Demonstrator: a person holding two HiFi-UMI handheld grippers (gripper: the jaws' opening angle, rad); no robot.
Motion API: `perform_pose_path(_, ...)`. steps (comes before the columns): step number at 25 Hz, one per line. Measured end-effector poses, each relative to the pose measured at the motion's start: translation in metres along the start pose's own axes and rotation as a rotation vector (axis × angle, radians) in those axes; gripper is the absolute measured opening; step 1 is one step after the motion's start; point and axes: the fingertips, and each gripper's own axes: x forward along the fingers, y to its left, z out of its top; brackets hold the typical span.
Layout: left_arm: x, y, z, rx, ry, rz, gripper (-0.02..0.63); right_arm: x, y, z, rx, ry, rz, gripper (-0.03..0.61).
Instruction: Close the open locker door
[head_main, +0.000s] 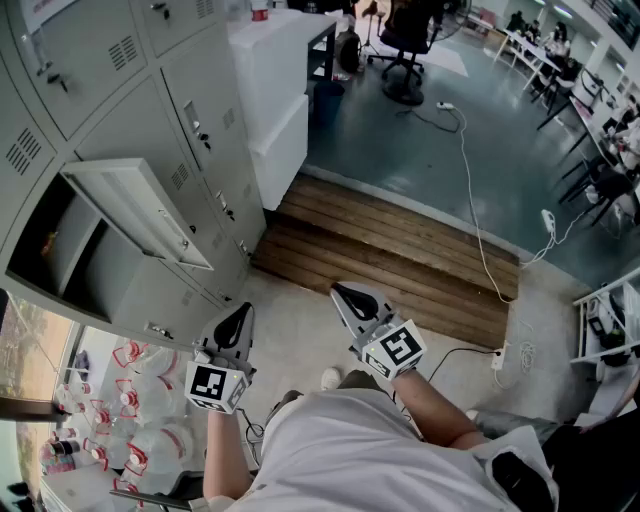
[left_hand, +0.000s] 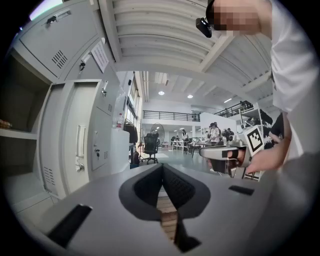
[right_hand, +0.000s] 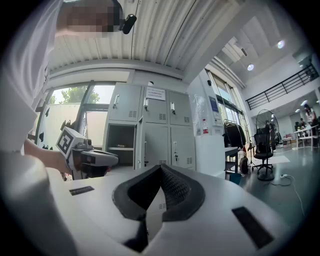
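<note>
Grey lockers, open locker door ahead of left tongs and right tongs; both pinched together, empty

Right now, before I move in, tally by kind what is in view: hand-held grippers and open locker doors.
Hand-held grippers: 2 (left hand-held gripper and right hand-held gripper, both shut and empty)
Open locker door: 1
Total: 3
</note>
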Motion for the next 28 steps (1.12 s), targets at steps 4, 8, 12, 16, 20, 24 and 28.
perform_pose_path(4, 0.021, -0.007, 0.003, 0.005, -0.004, 0.001, 0.003, -0.006, -0.023, -0.003, 0.002, 0.008, -0.004, 0.009)
perform_pose_path(8, 0.039, -0.012, 0.003, 0.012, 0.001, 0.007, 0.003, -0.011, -0.046, -0.004, 0.020, -0.011, -0.003, 0.009)
perform_pose_path(12, 0.057, -0.018, 0.003, 0.015, 0.005, 0.018, 0.003, -0.013, -0.068, -0.005, 0.028, -0.018, 0.005, 0.009)
perform_pose_path(16, 0.071, -0.015, 0.003, 0.014, 0.008, 0.028, 0.003, -0.007, -0.080, -0.006, 0.041, -0.016, 0.011, 0.009)
perform_pose_path(20, 0.087, -0.007, 0.001, 0.004, 0.012, 0.026, 0.003, 0.005, -0.091, -0.010, 0.052, -0.009, 0.006, 0.009)
perform_pose_path(24, 0.104, 0.007, -0.004, 0.002, 0.023, 0.010, 0.003, 0.021, -0.102, -0.012, 0.062, -0.003, -0.009, 0.009)
perform_pose_path(28, 0.120, 0.027, -0.006, -0.004, 0.027, 0.005, 0.003, 0.043, -0.116, -0.014, 0.073, 0.009, -0.024, 0.009)
